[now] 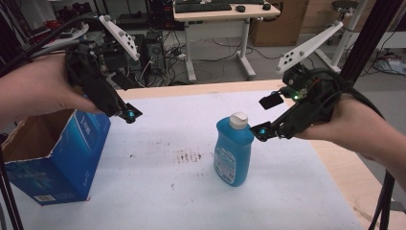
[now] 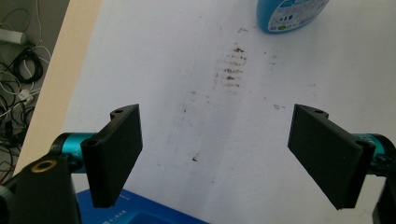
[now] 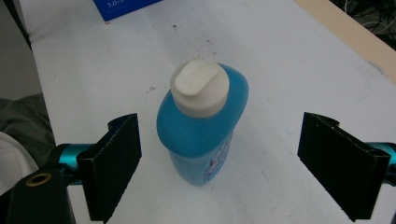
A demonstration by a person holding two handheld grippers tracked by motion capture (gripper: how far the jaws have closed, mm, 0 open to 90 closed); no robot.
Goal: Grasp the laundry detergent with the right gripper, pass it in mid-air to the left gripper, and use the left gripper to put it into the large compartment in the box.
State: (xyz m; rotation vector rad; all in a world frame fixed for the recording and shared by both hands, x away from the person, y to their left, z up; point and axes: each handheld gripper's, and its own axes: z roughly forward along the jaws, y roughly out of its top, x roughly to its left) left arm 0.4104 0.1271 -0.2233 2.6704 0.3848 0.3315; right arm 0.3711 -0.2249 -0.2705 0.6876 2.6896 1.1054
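A blue bottle (image 1: 233, 151) with a white cap (image 1: 238, 120) stands upright on the white table cover (image 1: 158, 191). My right gripper (image 1: 265, 116) is open just right of the bottle's top, level with the cap. In the right gripper view the bottle (image 3: 201, 130) stands between and beyond the open jaws of my right gripper (image 3: 224, 163), touching neither. My left gripper (image 1: 127, 98) is open above the near corner of an open blue cardboard box (image 1: 57, 158) at the left. The left gripper view has the open left gripper (image 2: 229, 154) over bare cover, with the bottle's base (image 2: 289, 14) far ahead.
Brown stains (image 1: 189, 155) mark the cover left of the bottle. The wooden table edge (image 1: 344, 177) runs along the right side. Behind the table stand a desk (image 1: 220, 19) with a keyboard, and cables on the floor.
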